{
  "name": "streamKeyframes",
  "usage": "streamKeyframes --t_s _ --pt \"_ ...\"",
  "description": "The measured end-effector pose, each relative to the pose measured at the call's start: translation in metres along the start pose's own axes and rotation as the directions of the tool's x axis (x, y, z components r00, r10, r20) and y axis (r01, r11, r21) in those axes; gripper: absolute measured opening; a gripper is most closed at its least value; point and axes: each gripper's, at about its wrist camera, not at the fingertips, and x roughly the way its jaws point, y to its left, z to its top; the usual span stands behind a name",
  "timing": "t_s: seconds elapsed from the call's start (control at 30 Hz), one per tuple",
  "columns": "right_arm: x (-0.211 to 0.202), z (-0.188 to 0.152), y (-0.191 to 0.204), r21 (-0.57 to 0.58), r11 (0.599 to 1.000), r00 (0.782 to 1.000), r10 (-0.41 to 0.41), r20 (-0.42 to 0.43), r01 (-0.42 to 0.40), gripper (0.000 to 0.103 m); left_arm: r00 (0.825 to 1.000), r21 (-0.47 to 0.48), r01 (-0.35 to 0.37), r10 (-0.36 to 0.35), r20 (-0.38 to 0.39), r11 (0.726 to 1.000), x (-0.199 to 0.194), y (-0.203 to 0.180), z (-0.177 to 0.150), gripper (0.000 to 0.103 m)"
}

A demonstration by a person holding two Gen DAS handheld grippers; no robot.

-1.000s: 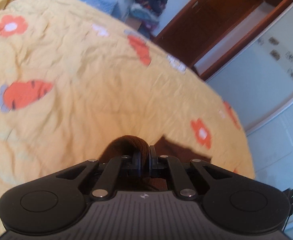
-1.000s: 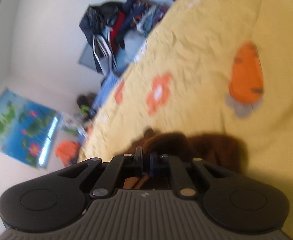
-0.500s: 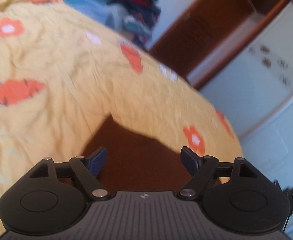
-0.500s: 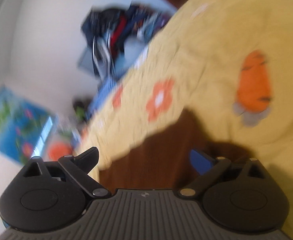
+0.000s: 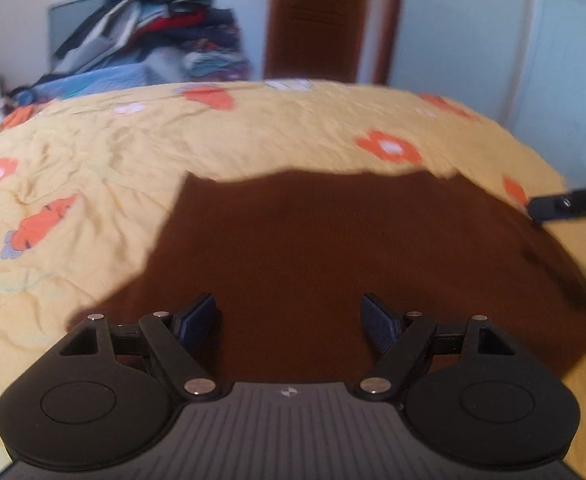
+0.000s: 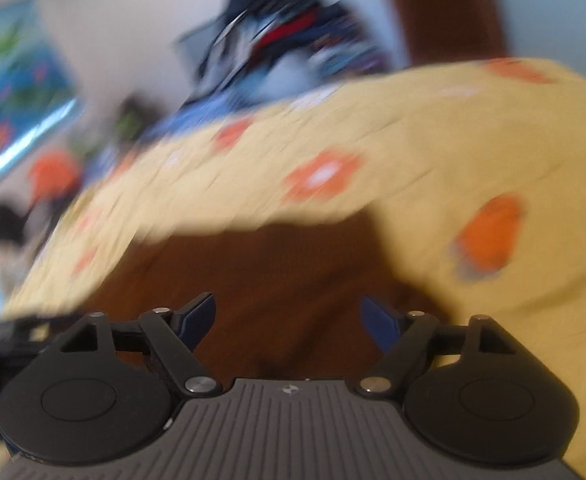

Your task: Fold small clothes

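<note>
Brown garment [image 5: 357, 256]: lay spread flat on the yellow flowered bedspread [image 5: 133, 152]. Left gripper [image 5: 289, 316]: jaws wide, empty, over the garment's near edge. Right gripper [image 6: 289, 316]: jaws wide, seemingly empty; view blurred.

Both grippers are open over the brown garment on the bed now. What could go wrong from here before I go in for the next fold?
1. The dark brown knit garment lies on a soft, wrinkled yellow flowered bedspread; a low pinch may catch the bedspread too.
2. The open right gripper view is motion-blurred, so an edge grab aimed now may miss.
3. The open left gripper is centred over the cloth's middle, away from any edge; closing here would bunch it.
</note>
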Motion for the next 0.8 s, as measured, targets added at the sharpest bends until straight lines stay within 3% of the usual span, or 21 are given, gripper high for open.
streamKeyframes --t_s 0.07,0.13,0.23,0.27,0.33,0.4,0.47,0.53,0.57,0.63,0.67,0.73,0.77,0.8 --pt "0.026 -0.013 0.015 -0.115 0.993 0.996 -0.045 -0.081 0.035 0.087 0.998 0.064 -0.054 0.053 0.024 0.996 0.01 -0.015 -0.011 0.086" --pt "0.04 -0.015 0.013 -0.212 0.975 0.997 -0.071 -0.018 0.065 0.091 0.997 0.059 -0.06 0.057 0.057 0.996 0.014 -0.015 -0.014 0.09" --pt "0.047 0.006 0.002 -0.099 0.992 0.997 -0.08 -0.021 0.078 0.089 0.997 0.014 -0.08 0.079 0.019 0.997 0.007 -0.01 -0.004 0.09" --pt "0.045 0.011 0.004 -0.076 0.992 0.994 -0.102 -0.041 0.098 0.085 0.995 0.012 -0.098 0.098 0.019 0.995 0.0 -0.009 -0.004 0.09" --pt "0.029 0.01 0.015 -0.076 0.988 0.989 -0.138 -0.05 0.134 0.087 0.992 -0.024 -0.115 0.116 0.046 0.993 -0.026 -0.003 -0.014 0.09" --pt "-0.003 -0.004 0.023 -0.071 0.991 0.994 -0.111 -0.006 0.11 0.103 0.993 -0.124 -0.099 0.107 0.057 0.987 -0.052 0.011 -0.029 0.09" --pt "-0.033 -0.024 0.01 -0.001 0.995 0.995 -0.1 0.004 0.1 0.103 0.995 -0.264 -0.084 0.096 0.032 0.961 -0.071 0.031 -0.046 0.09" --pt "-0.054 -0.045 -0.011 0.122 0.986 0.994 -0.111 -0.018 0.112 0.103 1.0 -0.443 -0.026 0.027 -0.004 0.896 -0.079 0.055 -0.064 0.09" --pt "-0.063 -0.056 -0.023 0.186 0.976 0.993 -0.113 -0.03 0.117 0.103 1.0 -0.527 0.015 -0.026 -0.015 0.85 -0.079 0.066 -0.072 0.09" --pt "-0.074 -0.076 -0.045 0.339 0.935 0.995 -0.088 -0.051 0.1 0.103 0.992 -0.66 0.124 -0.117 0.055 0.741 -0.082 0.087 -0.085 0.09" --pt "-0.078 -0.086 -0.052 0.401 0.914 0.998 -0.052 -0.018 0.055 0.103 0.981 -0.709 0.18 -0.176 0.079 0.682 -0.078 0.095 -0.087 0.09" --pt "-0.077 -0.096 -0.058 0.494 0.867 0.998 0.066 0.015 -0.065 0.102 0.94 -0.793 0.288 -0.316 0.128 0.537 -0.062 0.107 -0.088 0.089" --pt "-0.073 -0.097 -0.059 0.528 0.843 0.994 0.104 0.026 -0.102 0.101 0.927 -0.81 0.311 -0.348 0.142 0.496 -0.054 0.108 -0.088 0.089" --pt "-0.067 -0.097 -0.06 0.548 0.826 0.99 0.141 0.029 -0.134 0.098 0.928 -0.811 0.312 -0.342 0.148 0.495 -0.049 0.107 -0.084 0.087"
